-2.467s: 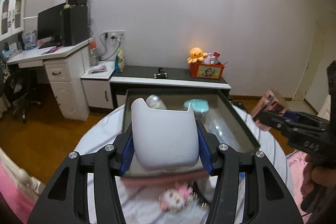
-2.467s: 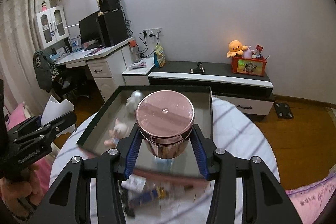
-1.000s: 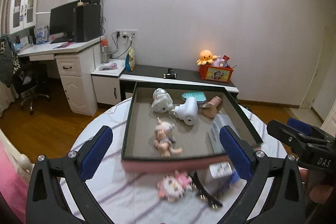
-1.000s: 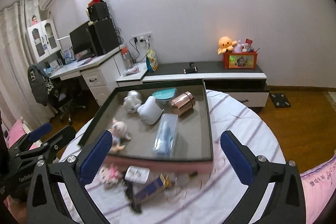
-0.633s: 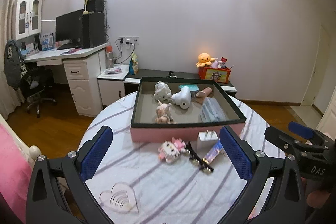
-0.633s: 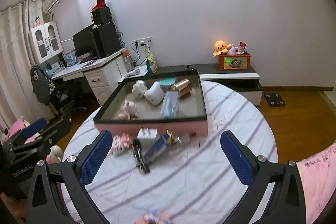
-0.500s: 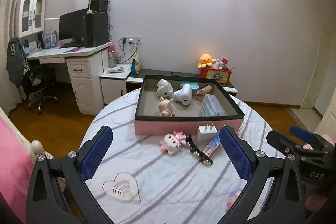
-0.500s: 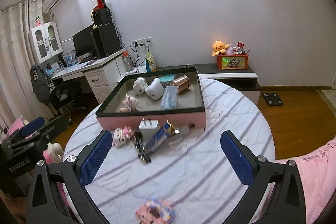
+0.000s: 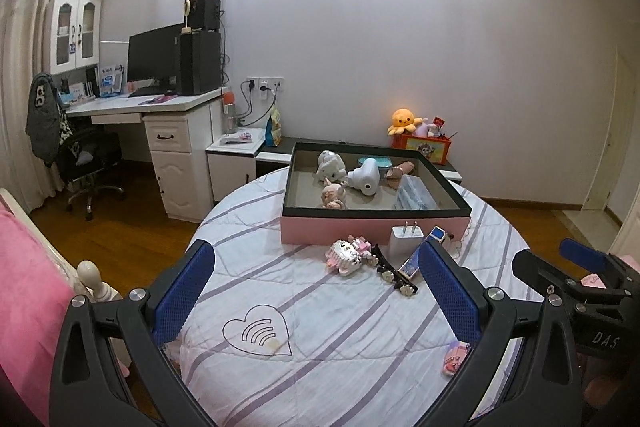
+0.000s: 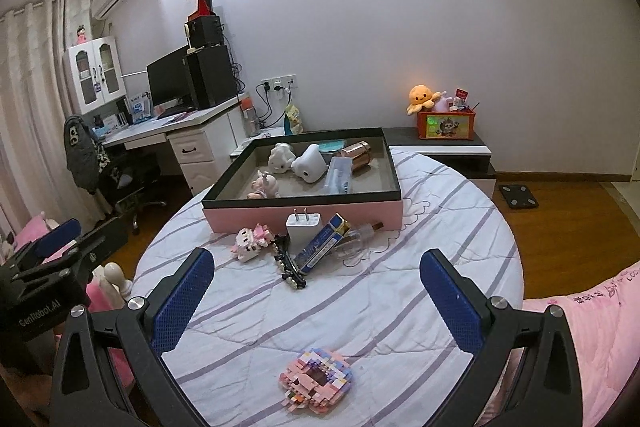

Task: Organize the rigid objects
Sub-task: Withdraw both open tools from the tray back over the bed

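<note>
Both tongs wide apart, nothing between the blue pads. Left tongs fill the lower part of the left wrist frame; right tongs do the same in the right wrist frame. Each also shows at the other view's edge: right one lower right of the left view, left one lower left of the right view.

Round table with a striped cloth sits mid-frame. Pink tray with a black rim is at the table's far side, above centre in both views. Inside it: white figurine, white cup lying on its side, copper tin also tipped over, clear box, small pink doll, teal lid at the back wall.

Loose items cluster just in front of the tray's near wall, centre of frame: white charger plug, blue tube, clear bottle, black hair clip, pink block cat. The plug, tube and clip are touching or overlapping; the block cat is just left of them.

Pink block flower lies alone at bottom centre of the right view, between the tong arms, well apart from the cluster. Heart outline marks the cloth at lower centre-left of the left view.
</note>
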`<action>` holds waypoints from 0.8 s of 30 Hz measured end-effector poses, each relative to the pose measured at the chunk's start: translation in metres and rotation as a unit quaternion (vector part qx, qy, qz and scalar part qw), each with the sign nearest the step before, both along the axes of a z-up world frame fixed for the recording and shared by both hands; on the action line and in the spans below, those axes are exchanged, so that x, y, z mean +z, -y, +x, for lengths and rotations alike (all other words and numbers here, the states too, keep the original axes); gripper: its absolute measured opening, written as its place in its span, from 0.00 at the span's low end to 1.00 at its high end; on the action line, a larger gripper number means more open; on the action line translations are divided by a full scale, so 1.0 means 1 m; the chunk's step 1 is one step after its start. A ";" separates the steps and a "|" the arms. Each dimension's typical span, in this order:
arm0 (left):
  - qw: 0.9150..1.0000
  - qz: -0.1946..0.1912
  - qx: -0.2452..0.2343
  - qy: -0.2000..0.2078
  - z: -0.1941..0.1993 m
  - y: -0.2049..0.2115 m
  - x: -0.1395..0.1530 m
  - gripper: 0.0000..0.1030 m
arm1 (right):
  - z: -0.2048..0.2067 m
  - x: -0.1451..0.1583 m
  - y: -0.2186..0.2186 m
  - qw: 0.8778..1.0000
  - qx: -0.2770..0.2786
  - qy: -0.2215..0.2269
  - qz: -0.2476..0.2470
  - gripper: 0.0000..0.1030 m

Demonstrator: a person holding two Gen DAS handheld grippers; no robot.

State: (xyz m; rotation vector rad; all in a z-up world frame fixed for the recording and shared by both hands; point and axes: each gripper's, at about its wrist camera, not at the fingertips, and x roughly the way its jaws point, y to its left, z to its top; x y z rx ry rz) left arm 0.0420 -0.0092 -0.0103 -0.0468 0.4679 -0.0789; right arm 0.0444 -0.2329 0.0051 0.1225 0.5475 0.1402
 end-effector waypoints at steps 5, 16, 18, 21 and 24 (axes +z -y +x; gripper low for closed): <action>1.000 0.000 -0.001 -0.005 0.002 0.000 -0.003 1.00 | 0.001 -0.001 -0.001 1.000 -0.001 -0.003 -0.002 1.00; 1.000 0.007 -0.012 -0.027 0.030 0.007 -0.025 1.00 | 0.029 -0.017 0.015 0.999 -0.010 -0.028 -0.012 1.00; 0.999 0.010 -0.015 -0.040 0.045 0.011 -0.034 1.00 | 0.043 -0.023 0.020 0.999 -0.013 -0.041 -0.011 1.00; 0.998 0.008 -0.021 -0.067 0.068 0.016 -0.048 1.00 | 0.065 -0.035 0.024 0.998 -0.008 -0.067 -0.009 1.00; 0.996 0.005 -0.021 -0.091 0.089 0.023 -0.060 1.00 | 0.083 -0.046 0.027 0.996 0.005 -0.090 -0.006 1.00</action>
